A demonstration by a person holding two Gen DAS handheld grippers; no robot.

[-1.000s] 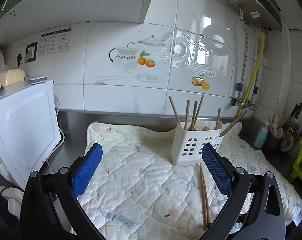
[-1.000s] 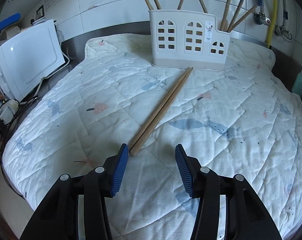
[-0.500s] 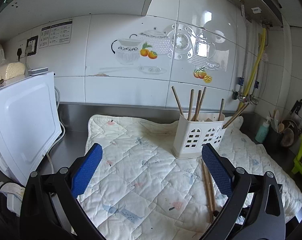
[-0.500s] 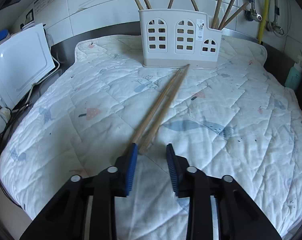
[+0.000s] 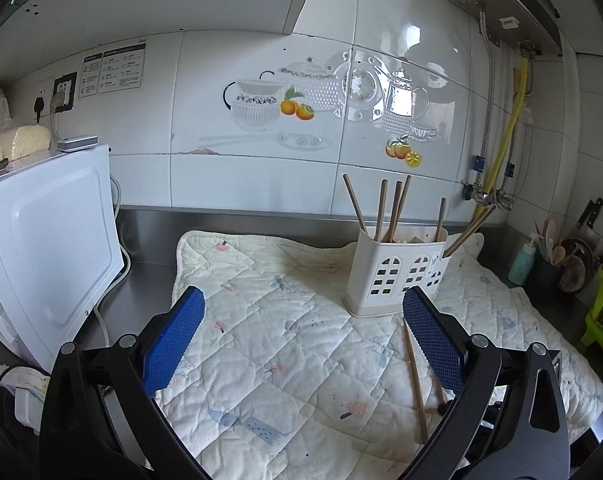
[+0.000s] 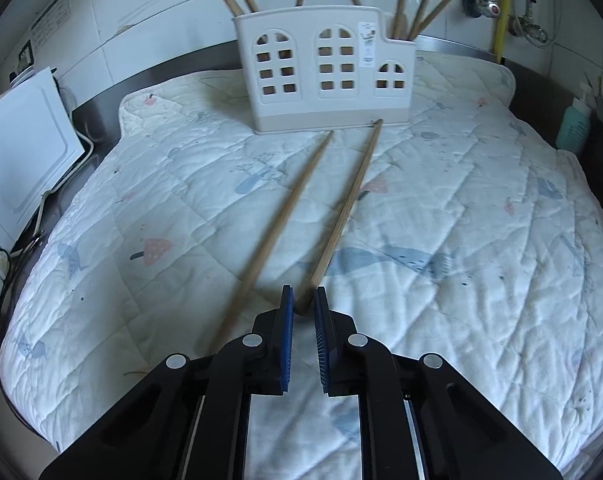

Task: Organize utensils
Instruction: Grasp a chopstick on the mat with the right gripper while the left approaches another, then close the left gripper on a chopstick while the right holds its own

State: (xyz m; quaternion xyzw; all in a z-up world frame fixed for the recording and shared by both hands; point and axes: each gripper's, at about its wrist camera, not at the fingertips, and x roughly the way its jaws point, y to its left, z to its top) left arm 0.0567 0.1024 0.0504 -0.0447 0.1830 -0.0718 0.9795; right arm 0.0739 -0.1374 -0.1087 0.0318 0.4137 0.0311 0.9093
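On the quilted mat (image 6: 441, 200), right claw (image 6: 301, 306) is closed on one chopstick's (image 6: 343, 208) near end; a second chopstick (image 6: 285, 212) lies just left; both point toward the white holder (image 6: 325, 68); left claw (image 5: 301, 336) hangs wide apart above the mat, white appliance (image 5: 41, 248) to its left.

We cannot tell whether the right gripper (image 6: 302, 300) grips the chopstick (image 6: 343, 216) whose near end sits between its pads or merely brackets it. The other chopstick (image 6: 279, 224) is blurred, its near end hidden behind the left finger. The top edge crops the sticks in the white holder (image 6: 325, 76). In the left wrist view, the left gripper (image 5: 301, 334)'s right finger covers part of the loose chopsticks (image 5: 415, 380).
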